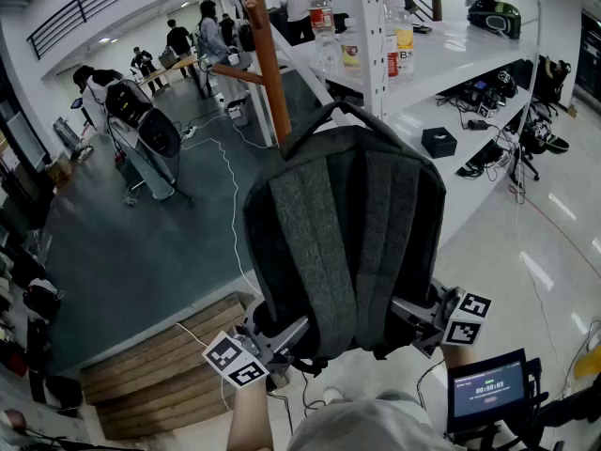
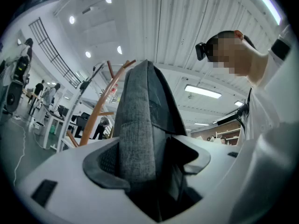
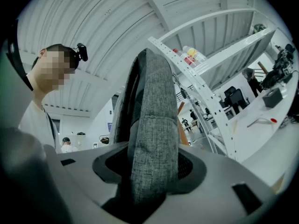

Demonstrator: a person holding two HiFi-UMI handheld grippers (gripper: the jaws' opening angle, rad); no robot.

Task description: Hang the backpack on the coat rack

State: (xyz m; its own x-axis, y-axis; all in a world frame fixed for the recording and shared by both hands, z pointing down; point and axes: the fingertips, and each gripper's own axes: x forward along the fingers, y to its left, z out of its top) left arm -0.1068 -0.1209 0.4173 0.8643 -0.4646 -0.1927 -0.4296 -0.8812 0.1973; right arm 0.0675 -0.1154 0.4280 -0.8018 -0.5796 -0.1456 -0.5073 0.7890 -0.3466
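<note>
**Backpack** [image 1: 347, 242], grey: centre frame, held aloft with the top loop [image 1: 331, 111] uppermost, likely to present it to a peg.
**Left gripper** [image 1: 282, 334], **right gripper** [image 1: 415, 310]: fingers [image 2: 100, 168] pinching its lower corners, one per side, to steady it.
**Coat rack** [image 1: 268, 59], wooden: upper centre, just behind the backpack; contact unclear.

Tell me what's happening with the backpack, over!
Left gripper and right gripper both shut on backpack, held up. Not yet on coat rack ahead. White shelf close on the rack's right.
</note>
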